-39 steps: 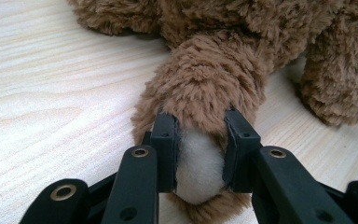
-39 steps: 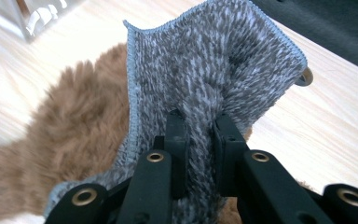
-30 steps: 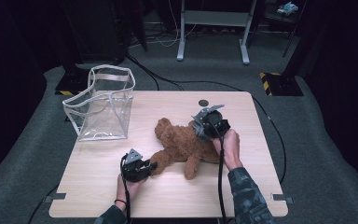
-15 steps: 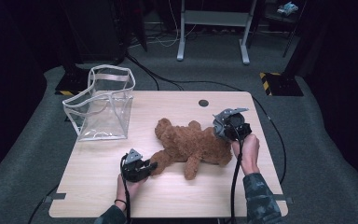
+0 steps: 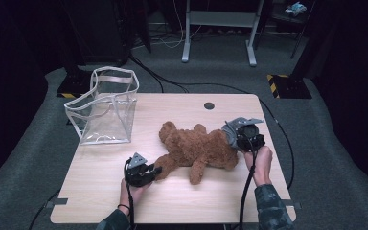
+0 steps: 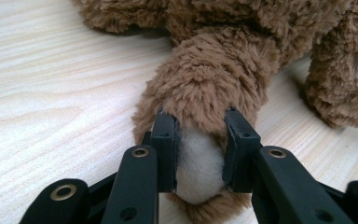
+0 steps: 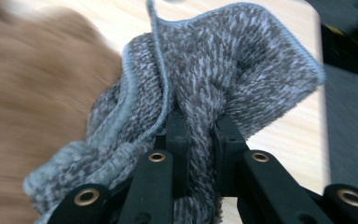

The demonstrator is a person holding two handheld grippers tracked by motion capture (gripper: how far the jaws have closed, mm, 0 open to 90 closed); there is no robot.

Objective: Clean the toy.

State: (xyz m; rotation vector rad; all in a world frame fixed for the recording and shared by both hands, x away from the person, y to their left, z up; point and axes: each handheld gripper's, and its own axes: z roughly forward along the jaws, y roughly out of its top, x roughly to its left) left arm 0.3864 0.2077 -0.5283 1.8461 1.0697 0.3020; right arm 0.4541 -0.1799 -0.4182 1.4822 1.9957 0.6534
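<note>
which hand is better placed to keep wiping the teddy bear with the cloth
Right. The right tongs are shut on the grey cloth, which lies against the bear at its far end. The left tongs are shut on the bear's paw, pinning it to the table, so they are likely best left there.

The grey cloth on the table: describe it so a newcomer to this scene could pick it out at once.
Start at the wooden table and find the brown teddy bear lying across its middle. At the bear's right end, the grey cloth is bunched between the jaws of the right gripper. It is the one knitted, speckled grey item with a pale blue hem, unlike the brown plush bear and the clear plastic bag.
</note>
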